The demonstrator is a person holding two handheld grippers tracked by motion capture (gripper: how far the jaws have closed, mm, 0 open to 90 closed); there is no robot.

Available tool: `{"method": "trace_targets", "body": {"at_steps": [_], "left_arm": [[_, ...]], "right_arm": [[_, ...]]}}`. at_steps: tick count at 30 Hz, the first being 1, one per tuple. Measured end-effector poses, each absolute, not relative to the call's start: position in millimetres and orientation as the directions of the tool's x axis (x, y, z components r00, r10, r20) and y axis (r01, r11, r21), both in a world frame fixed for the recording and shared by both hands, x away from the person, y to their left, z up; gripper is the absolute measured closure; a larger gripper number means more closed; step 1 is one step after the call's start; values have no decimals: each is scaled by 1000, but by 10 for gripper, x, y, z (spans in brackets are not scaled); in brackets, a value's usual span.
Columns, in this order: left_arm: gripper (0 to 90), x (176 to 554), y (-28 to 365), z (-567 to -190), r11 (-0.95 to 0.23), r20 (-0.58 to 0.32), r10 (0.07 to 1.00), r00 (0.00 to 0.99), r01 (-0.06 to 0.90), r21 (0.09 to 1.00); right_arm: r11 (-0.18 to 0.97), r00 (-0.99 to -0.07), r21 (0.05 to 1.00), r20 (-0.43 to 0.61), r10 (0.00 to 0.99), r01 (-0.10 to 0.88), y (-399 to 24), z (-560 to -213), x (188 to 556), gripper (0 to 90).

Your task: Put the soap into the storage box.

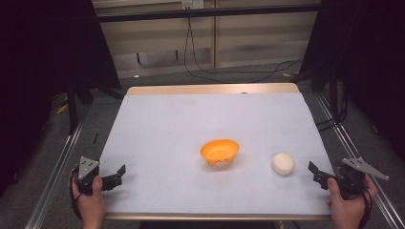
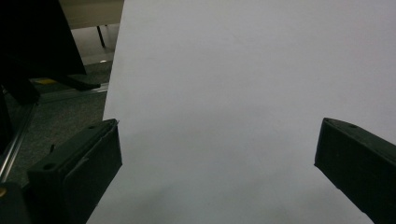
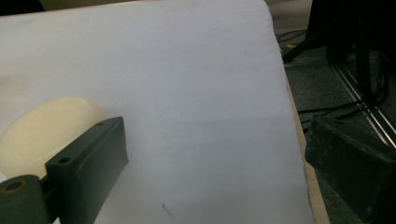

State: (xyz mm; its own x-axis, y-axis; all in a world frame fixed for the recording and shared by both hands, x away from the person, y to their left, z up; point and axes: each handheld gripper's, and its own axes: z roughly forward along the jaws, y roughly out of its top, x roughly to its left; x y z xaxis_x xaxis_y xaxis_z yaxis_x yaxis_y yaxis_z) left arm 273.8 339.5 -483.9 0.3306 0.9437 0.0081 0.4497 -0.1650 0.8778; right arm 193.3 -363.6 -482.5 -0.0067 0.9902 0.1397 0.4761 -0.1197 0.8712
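1. Cream-white ball [image 1: 282, 163] lies on the white table cover [image 1: 191, 119], toward the near right, just beside the right gripper [image 1: 319, 172] and well apart from the left gripper [image 1: 117, 174]. In the right gripper view the ball [image 3: 42, 126] sits partly behind one jaw, off to the side and not between the two.
2. Both tongs are released: each pair of jaws stands wide apart and holds nothing.
3. Likely risk: the ball looks round and smooth, so a jaw touching it off-centre could send it rolling toward the near right edge of the table or into the orange bowl [image 1: 219, 151].
4. Closing too hard or too high on it could squeeze it out of the jaws.
5. The orange bowl stands to the left of the ball, apart from it, near the table's middle. Nothing lies between the right gripper and the ball.
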Motion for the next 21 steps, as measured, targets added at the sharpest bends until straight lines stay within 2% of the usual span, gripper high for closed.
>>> {"method": "trace_targets", "body": {"at_steps": [2, 3, 10, 12, 13, 14, 15, 16, 17, 18, 20, 21], "left_arm": [[5, 2737, 3394, -4839, -167, 10, 944, 331, 450, 877], [5, 2738, 3387, -4840, -167, 9, 943, 333, 449, 878], [6, 2734, 3387, -4838, -177, 19, 942, 334, 449, 876], [7, 2735, 3387, -4840, -172, 16, 943, 332, 446, 878], [7, 2737, 3388, -4840, -169, 11, 943, 333, 448, 878], [7, 2738, 3390, -4840, -169, 10, 942, 334, 450, 877], [7, 2739, 3390, -4839, -173, 13, 942, 334, 453, 874], [7, 2739, 3390, -4839, -173, 13, 942, 334, 453, 874], [7, 2740, 3391, -4836, -181, 19, 941, 337, 457, 871], [7, 2741, 3391, -4837, -180, 17, 941, 338, 457, 871], [7, 2740, 3390, -4836, -180, 18, 942, 336, 458, 870], [6, 2741, 3390, -4837, -178, 16, 942, 335, 459, 871]], "right_arm": [[-122, -9, 875, 143, 990, 469, -3641, -4820, 1928, 80], [-117, -24, 874, 146, 989, 472, -3633, -4808, 1920, 125], [-52, -88, 862, 112, 990, 504, -3598, -4680, 1952, 176], [-44, -114, 851, 122, 986, 524, -3598, -4627, 1969, 207], [-33, -122, 843, 116, 986, 537, -3591, -4614, 1973, 250], [-14, -138, 811, 116, 984, 584, -3574, -4585, 1980, 256], [-5, -157, 800, 124, 980, 600, -3563, -4575, 1986, 219], [-5, -157, 800, 124, 980, 600, -3563, -4575, 1986, 219], [33, -215, 770, 136, 967, 637, -3529, -4557, 1999, 178], [50, -229, 760, 132, 964, 648, -3516, -4549, 2007, 168], [58, -232, 754, 127, 964, 655, -3508, -4542, 2015, 159], [82, -229, 723, 108, 967, 686, -3492, -4525, 2042, 105]]}}
